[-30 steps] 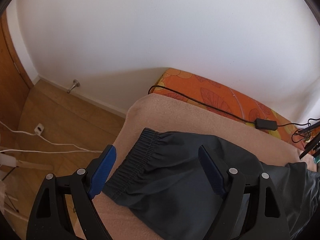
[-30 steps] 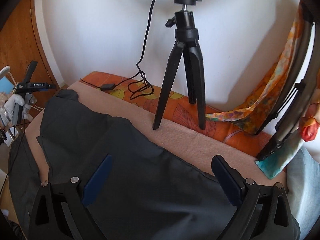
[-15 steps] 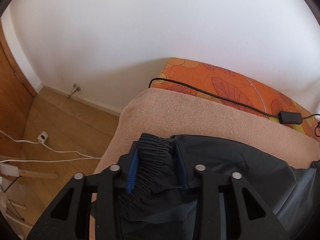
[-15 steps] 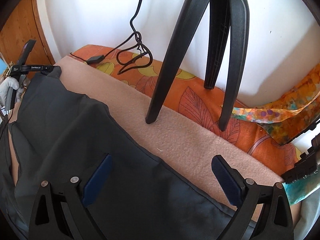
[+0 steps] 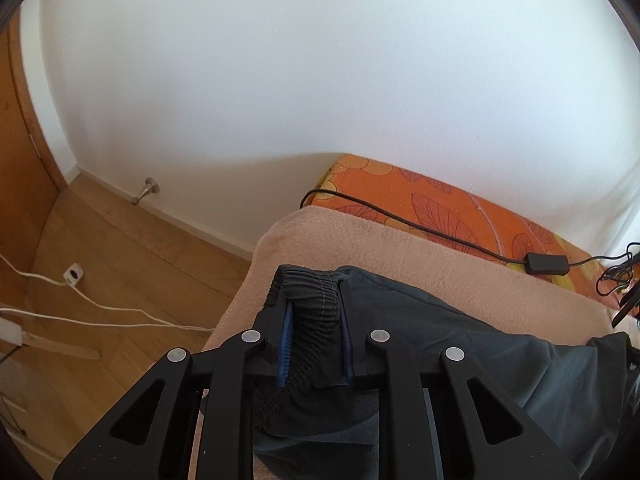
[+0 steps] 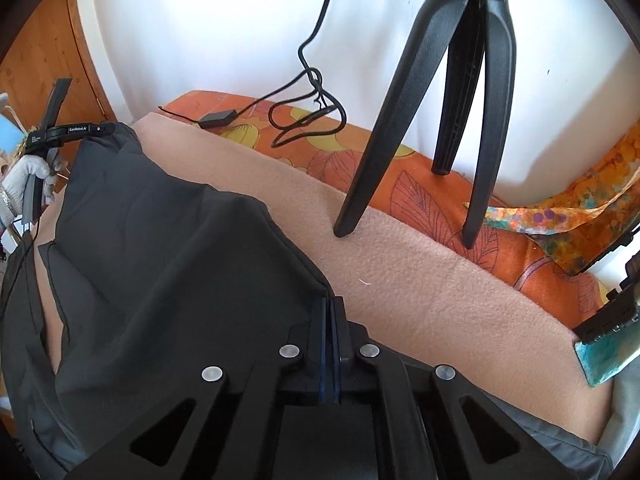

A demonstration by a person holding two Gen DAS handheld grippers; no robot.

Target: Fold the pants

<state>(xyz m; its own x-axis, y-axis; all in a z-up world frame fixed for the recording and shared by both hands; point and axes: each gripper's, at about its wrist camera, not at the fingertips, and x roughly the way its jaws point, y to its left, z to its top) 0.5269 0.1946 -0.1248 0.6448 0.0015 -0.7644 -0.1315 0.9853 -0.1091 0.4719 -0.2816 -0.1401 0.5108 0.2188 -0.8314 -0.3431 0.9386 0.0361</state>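
1. Two grippers were in our hands, and both were clamped on the dark pants (image 6: 168, 264).
2. Our left gripper (image 5: 316, 344) had its blue pads (image 5: 285, 344) pinched on the gathered elastic waistband (image 5: 316, 300), which bunched up between the fingers.
3. Our right gripper (image 6: 329, 344) was closed tight on a corner edge of the pants fabric, its pads nearly touching, with only a thin layer of cloth between them.
4. We saw the pants spread over a beige blanket (image 6: 420, 280), with the waistband at the blanket's left end near the floor edge.
5. We could see the blanket lying on an orange flowered mattress (image 5: 440, 204) against a white wall (image 5: 320, 60).
6. We noted a black tripod (image 6: 448, 92) standing with one foot on the blanket and the others on the mattress, well apart from the pants.
7. We saw a black cable (image 5: 400, 220) with an adapter box (image 5: 546, 263) running along the mattress.
8. On the wooden floor (image 5: 120, 260), we saw white cords (image 5: 100, 308) trailing.
9. From the right wrist view, we saw our gloved left hand (image 6: 24, 184) at the far end of the pants.
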